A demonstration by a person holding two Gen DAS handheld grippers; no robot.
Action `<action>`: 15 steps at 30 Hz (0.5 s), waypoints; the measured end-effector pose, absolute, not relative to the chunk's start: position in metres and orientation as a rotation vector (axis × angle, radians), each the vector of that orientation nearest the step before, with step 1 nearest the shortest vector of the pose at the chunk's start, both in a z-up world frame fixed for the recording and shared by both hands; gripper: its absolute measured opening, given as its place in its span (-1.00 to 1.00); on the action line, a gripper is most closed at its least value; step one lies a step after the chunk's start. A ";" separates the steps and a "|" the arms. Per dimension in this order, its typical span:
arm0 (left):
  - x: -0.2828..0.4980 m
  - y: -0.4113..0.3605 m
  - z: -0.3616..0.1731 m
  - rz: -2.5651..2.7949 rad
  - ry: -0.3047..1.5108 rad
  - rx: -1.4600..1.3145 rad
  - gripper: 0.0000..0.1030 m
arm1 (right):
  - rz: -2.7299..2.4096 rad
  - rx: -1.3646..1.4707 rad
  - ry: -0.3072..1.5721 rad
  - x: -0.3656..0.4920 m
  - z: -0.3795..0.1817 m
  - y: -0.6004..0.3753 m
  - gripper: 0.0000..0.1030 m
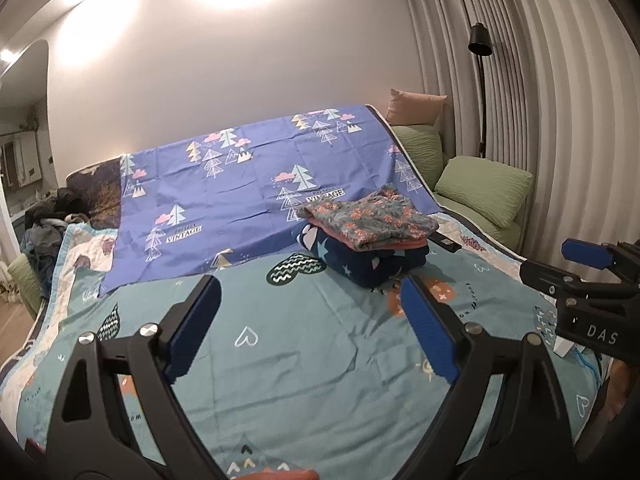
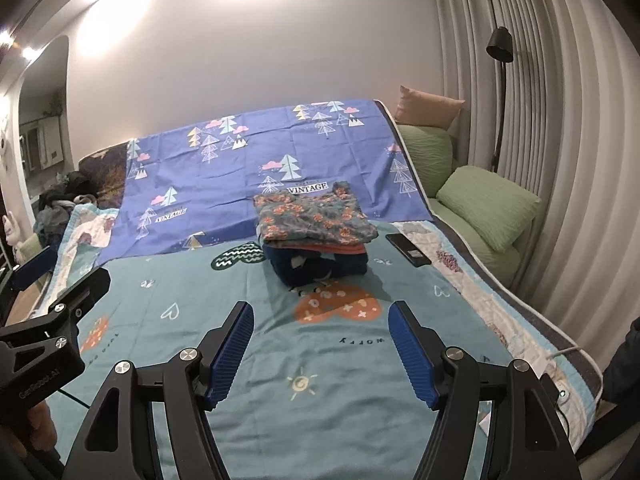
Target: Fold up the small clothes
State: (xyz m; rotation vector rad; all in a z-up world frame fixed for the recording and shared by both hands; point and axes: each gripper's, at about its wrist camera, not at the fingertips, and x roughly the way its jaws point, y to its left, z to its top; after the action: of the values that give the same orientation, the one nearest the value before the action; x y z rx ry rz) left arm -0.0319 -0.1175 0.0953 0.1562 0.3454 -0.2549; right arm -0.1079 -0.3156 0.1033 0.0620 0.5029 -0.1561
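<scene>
Blue-padded left gripper (image 1: 310,320), jaws apart, nothing between, hovers over teal bedsheet (image 1: 300,360). Folded stack (image 1: 370,240) ahead, to right: floral garment (image 1: 372,218) on navy one (image 1: 372,266). I judge stack done and me between items; next move calls for fetching an unfolded piece, perhaps from dim heap (image 1: 44,224) far left.

Right wrist: right gripper (image 2: 322,344), jaws apart, empty. Stack (image 2: 316,240) dead ahead, long axis across view, fold edge facing me. Phone (image 2: 408,250) just beside it.
</scene>
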 end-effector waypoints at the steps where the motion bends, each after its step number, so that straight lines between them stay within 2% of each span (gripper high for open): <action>1: -0.033 -0.116 0.095 -0.253 0.349 0.153 0.77 | -0.153 0.060 0.503 -0.109 0.103 -0.313 0.39; 15: -0.042 -0.104 0.089 -0.220 0.351 0.144 0.77 | -0.154 0.042 0.489 -0.117 0.104 -0.295 0.39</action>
State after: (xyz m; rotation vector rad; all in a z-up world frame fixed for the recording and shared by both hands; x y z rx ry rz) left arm -0.0420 -0.1043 0.0895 0.1444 0.3509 -0.2197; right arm -0.1171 -0.2945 0.1044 0.0425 0.4888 -0.1539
